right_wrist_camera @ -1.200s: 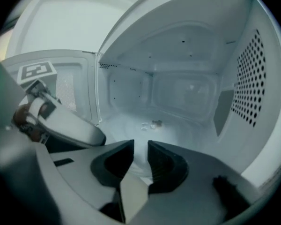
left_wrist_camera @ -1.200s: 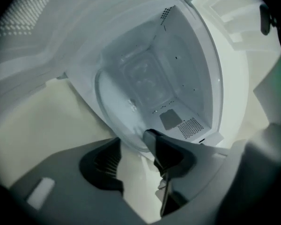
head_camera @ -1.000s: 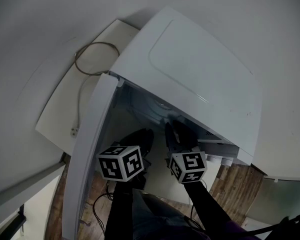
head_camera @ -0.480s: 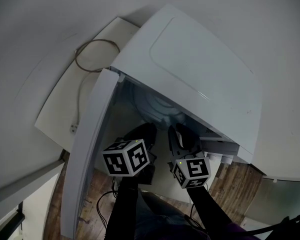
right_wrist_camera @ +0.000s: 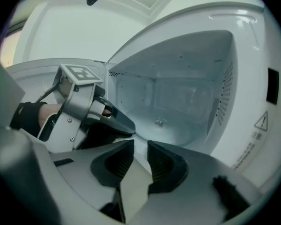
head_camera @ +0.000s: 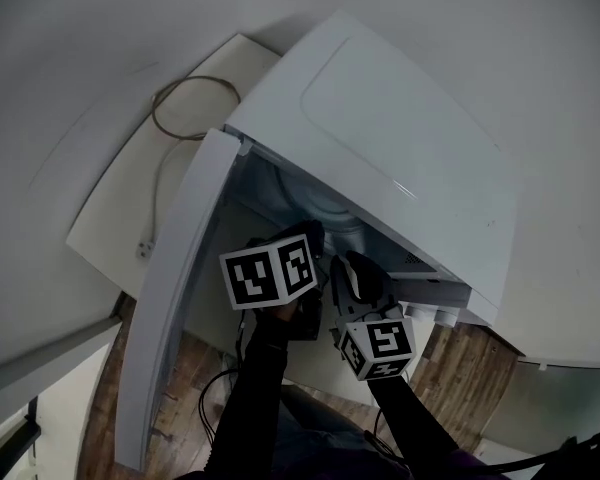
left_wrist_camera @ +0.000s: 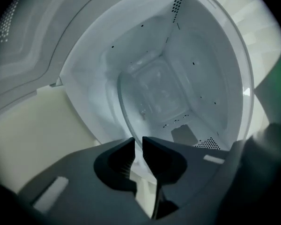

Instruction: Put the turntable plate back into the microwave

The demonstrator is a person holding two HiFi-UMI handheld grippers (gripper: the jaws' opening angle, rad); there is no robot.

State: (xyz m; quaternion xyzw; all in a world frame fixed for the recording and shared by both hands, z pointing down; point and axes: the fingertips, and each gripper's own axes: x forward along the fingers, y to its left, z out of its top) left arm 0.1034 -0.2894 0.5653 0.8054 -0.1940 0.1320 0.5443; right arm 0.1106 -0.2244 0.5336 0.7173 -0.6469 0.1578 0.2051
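Left tongs [left_wrist_camera: 138, 146], jaws just closing tighter, pinch the rim of the glass turntable plate [left_wrist_camera: 154, 93], which hangs partly inside the microwave [head_camera: 400, 138]. Right tongs [right_wrist_camera: 140, 149] clamp its near rim too. I'd keep it level and lower it centred on the cavity floor.
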